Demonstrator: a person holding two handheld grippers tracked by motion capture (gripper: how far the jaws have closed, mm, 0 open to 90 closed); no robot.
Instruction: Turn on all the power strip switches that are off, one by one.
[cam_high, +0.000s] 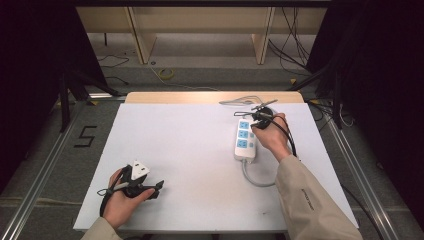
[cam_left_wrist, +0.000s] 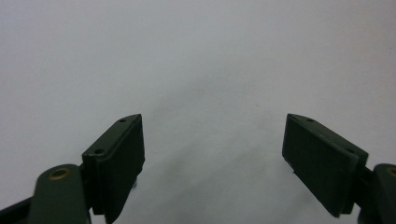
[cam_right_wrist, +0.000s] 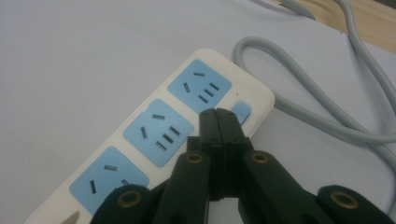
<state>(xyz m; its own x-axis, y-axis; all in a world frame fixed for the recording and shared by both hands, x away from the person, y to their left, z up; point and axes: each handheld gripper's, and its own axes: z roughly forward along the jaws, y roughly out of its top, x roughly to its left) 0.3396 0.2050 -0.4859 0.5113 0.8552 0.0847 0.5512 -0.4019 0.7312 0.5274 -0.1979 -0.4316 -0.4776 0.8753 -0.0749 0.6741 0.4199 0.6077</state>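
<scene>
White three-socket power strip (cam_high: 245, 140) with blue faces lies right of centre in the high view; the right gripper (cam_right_wrist: 218, 115), jaws closed and empty, poises beside its blue switch (cam_right_wrist: 240, 112). Press squarely. Left gripper (cam_left_wrist: 212, 140), wide open, rests empty lower left.

Beige sleeves, black two-jaw grippers

Right sleeve (cam_high: 307, 200) in beige fabric with small dark lettering; left gripper (cam_left_wrist: 212, 158) with flat dark-green pads, brass-coloured pivot rivets, small screw holes; right gripper (cam_right_wrist: 218, 122) black-linked, brass-riveted, trailing a black cable (cam_high: 289, 136).
</scene>
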